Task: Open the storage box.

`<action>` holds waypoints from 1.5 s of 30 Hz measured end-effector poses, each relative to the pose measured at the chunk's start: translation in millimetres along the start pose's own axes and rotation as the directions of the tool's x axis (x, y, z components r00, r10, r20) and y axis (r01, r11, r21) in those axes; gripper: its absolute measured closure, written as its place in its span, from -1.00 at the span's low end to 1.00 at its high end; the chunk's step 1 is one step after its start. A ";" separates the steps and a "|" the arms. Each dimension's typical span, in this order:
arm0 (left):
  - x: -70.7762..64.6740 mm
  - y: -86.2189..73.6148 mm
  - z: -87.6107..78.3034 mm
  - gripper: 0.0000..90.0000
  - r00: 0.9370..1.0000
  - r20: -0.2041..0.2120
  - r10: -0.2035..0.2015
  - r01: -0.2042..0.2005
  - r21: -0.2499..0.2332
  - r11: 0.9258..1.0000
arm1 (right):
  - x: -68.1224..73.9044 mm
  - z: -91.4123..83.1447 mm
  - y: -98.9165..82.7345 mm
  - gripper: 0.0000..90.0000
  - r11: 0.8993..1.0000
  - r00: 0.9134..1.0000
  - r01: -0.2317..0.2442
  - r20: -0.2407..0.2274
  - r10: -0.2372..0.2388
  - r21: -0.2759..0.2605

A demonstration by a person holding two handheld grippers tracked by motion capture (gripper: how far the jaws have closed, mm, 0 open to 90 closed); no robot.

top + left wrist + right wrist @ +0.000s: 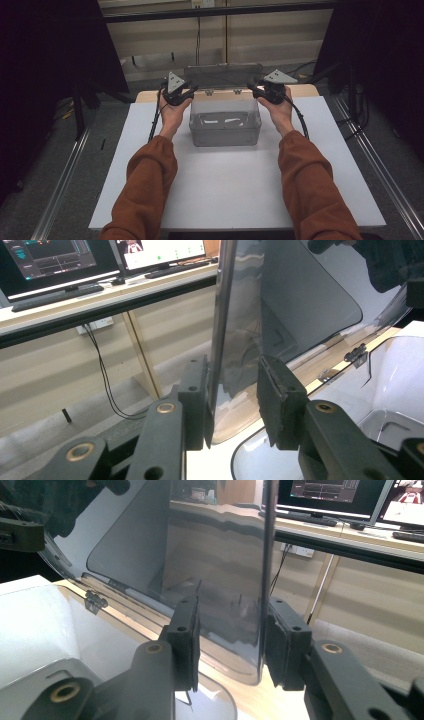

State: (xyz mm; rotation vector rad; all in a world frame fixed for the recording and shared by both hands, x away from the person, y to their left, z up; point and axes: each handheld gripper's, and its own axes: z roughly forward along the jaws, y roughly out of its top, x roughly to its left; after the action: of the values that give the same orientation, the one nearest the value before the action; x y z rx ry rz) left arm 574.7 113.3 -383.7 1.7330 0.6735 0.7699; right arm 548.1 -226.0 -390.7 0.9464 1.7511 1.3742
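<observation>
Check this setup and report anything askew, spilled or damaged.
Nothing stands out. The clear box sits square on the table, its hinged lid upright, with the left gripper and right gripper at its side edges.

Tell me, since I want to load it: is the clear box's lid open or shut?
Open. The lid stands upright behind the box, hinged at its back rim, its side edges between the left gripper and right gripper.

Both forearms extend forward from the near edge, sleeves in rust-brown, roughly parallel and well apart. The left gripper and right gripper are held level at equal height, tips pointing inward toward each other. Each gripper's 2 jaws stand parted, one on each side of a thin upright panel edge.
</observation>
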 end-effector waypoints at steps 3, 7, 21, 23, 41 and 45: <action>2.2 -1.4 1.7 0.48 1.000 0.008 -0.003 0.003 0.010 1.000 | -0.3 2.1 1.7 0.31 1.000 1.000 0.003 -0.005 -0.003 0.009; 4.5 -2.3 2.1 0.51 1.000 0.018 -0.017 0.017 0.014 1.000 | -2.2 5.1 1.3 0.31 1.000 1.000 -0.004 -0.011 0.004 0.007; 8.1 -2.2 9.1 0.54 0.998 0.020 -0.054 0.053 0.046 0.998 | -9.9 7.4 -3.6 0.41 0.997 0.998 -0.068 -0.018 0.068 0.025; 8.8 -4.4 11.3 0.52 0.998 0.024 -0.055 0.054 0.060 0.997 | -10.5 8.8 -4.7 0.42 0.997 0.997 -0.070 -0.021 0.070 0.029; 13.9 -9.1 24.3 0.51 0.993 0.034 -0.113 0.110 0.078 0.991 | -18.4 17.9 -7.4 0.51 0.995 0.995 -0.088 -0.038 0.090 0.045; 14.6 -9.2 24.9 0.51 0.993 0.031 -0.114 0.111 0.085 0.990 | -19.0 19.1 -7.8 0.51 0.994 0.994 -0.097 -0.035 0.099 0.045</action>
State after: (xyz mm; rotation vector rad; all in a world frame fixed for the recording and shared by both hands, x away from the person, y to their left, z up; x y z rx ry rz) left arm 602.6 112.0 -395.5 1.7634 0.7812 0.6398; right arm 572.9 -235.1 -400.1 1.0492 1.7893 1.4289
